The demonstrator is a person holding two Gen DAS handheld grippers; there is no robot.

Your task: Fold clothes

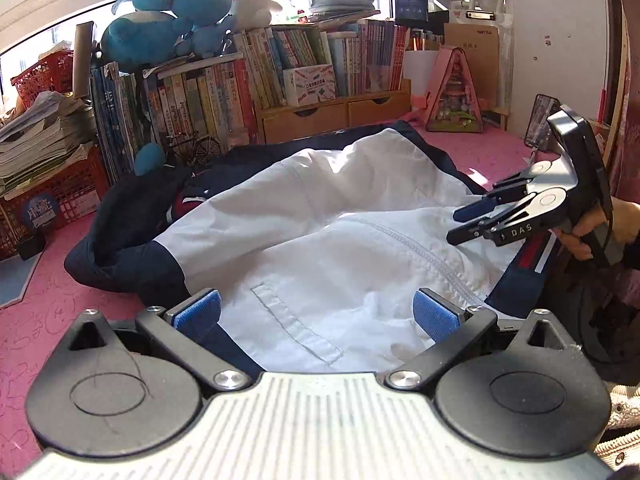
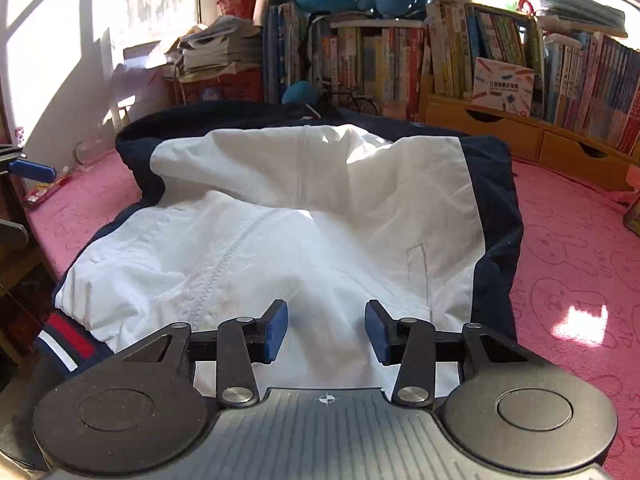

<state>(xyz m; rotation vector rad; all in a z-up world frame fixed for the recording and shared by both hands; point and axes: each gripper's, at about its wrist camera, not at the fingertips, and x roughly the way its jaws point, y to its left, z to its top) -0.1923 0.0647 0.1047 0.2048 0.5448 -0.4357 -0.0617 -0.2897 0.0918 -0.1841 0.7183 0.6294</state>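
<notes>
Both tongs, left tongs (image 1: 316, 312) wide and right tongs (image 2: 326, 330) narrower, hang empty over the jacket (image 2: 304, 216) (lower centre); a shallow pinch could lift one slippery layer and skew the fold.

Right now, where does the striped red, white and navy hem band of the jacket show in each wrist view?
Left wrist view: hem band at the right edge, just below the right gripper.
Right wrist view: hem band at the lower left, beside the camera's own mount.
Shared landmark: the jacket's zipper, running up the white front.
</notes>
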